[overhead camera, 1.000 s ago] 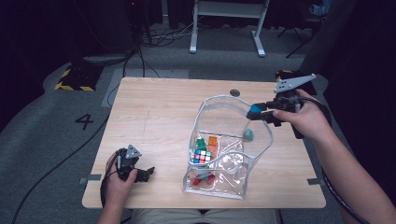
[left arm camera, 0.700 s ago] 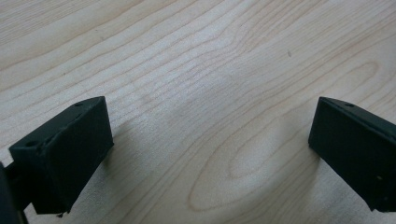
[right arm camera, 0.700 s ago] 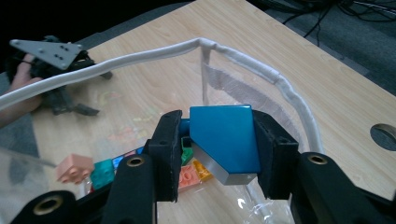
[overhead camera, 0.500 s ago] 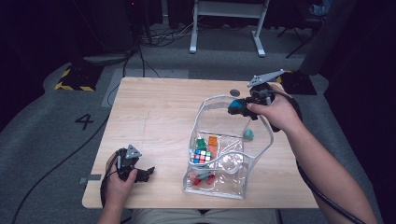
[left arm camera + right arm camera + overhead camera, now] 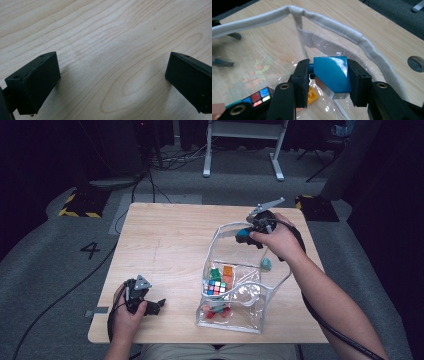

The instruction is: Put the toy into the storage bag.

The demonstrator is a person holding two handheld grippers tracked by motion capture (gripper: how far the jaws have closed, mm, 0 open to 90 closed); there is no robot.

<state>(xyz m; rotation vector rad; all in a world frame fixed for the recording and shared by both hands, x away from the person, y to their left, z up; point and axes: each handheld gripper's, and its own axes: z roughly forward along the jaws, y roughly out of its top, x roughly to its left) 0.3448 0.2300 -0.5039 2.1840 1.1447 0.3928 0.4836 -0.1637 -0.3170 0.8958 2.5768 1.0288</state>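
High view, pale wooden table (image 5: 165, 240) (grey carpet (image 5: 45, 255)), dark room

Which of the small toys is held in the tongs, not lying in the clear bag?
The blue block, clamped between the right tongs above the bag's white rim. The colour cube lies inside the bag.

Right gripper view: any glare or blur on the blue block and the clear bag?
Right gripper view: the blue block is sharp, with a soft sheen on top; the clear bag throws white glare behind it. High view: the table is lit and the surroundings dark. Left gripper view: soft shadows under the jaws.
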